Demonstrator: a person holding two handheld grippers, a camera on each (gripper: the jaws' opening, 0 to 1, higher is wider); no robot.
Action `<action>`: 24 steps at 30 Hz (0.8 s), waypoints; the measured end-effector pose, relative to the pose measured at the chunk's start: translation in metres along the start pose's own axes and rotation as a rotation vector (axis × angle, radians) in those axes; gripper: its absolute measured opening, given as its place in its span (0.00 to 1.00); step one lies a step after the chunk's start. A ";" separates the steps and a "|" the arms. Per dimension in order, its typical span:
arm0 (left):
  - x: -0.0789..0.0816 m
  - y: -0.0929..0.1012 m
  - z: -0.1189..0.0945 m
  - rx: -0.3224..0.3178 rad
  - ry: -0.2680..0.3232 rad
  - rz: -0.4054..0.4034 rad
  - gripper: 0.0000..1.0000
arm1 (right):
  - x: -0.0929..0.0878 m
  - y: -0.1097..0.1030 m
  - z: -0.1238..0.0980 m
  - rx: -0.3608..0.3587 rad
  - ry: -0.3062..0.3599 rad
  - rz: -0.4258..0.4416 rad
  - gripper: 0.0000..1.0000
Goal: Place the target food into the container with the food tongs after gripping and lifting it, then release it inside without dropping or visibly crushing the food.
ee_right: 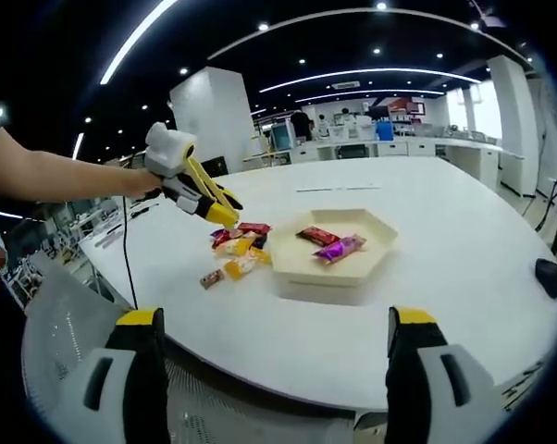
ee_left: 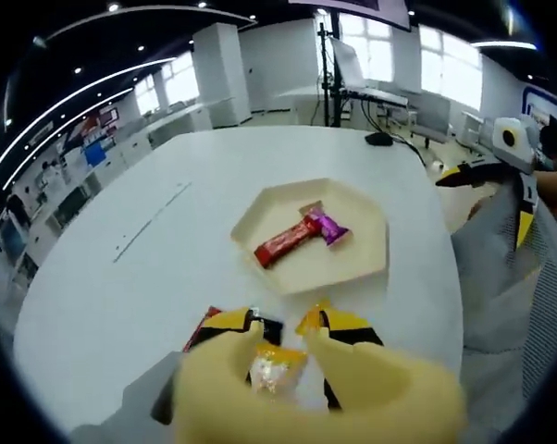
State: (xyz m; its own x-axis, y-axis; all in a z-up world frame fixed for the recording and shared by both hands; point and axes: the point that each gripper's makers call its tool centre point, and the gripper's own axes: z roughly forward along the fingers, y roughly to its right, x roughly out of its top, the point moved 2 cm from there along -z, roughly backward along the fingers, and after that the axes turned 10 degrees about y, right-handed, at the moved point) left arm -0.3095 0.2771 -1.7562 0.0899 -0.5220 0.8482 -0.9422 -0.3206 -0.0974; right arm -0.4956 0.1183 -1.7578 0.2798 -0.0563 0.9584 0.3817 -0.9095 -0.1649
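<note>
Meanwhile, at the 9 o'clock side of the right gripper view, the left gripper (ee_right: 225,215) dips over the loose snacks (ee_right: 237,254) on the white table (ee_right: 445,277), its yellow tips straddling an orange-wrapped candy (ee_left: 277,366) without visibly clamping it (whether the pads touch the wrapper cannot be told). The close should be gentle and centred on the wrapper, then a straight lift toward 3 o'clock, where the cream hexagonal tray (ee_right: 376,248) already holds a red bar (ee_left: 286,242) and a purple sweet (ee_left: 328,225). Right gripper (ee_right: 274,370) hangs back, jaws wide apart, empty.

Left gripper (ee_right: 225,215) over loose snacks (ee_right: 234,255) — beside tray (ee_right: 339,268), jaws apart.
</note>
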 end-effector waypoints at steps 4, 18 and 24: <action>-0.010 -0.002 -0.002 0.001 -0.008 -0.004 0.25 | -0.001 0.000 0.000 -0.002 -0.009 -0.011 0.99; -0.035 -0.006 -0.001 -0.014 -0.030 -0.012 0.25 | -0.002 0.000 0.000 0.001 -0.022 -0.009 0.99; -0.040 -0.009 0.000 -0.023 -0.036 0.005 0.25 | -0.003 -0.001 0.000 0.005 -0.027 -0.007 0.99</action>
State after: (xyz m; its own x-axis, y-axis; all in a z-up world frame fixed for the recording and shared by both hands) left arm -0.3041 0.3008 -1.7897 0.0961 -0.5517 0.8285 -0.9499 -0.2996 -0.0893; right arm -0.4967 0.1193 -1.7606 0.3005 -0.0393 0.9530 0.3882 -0.9076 -0.1598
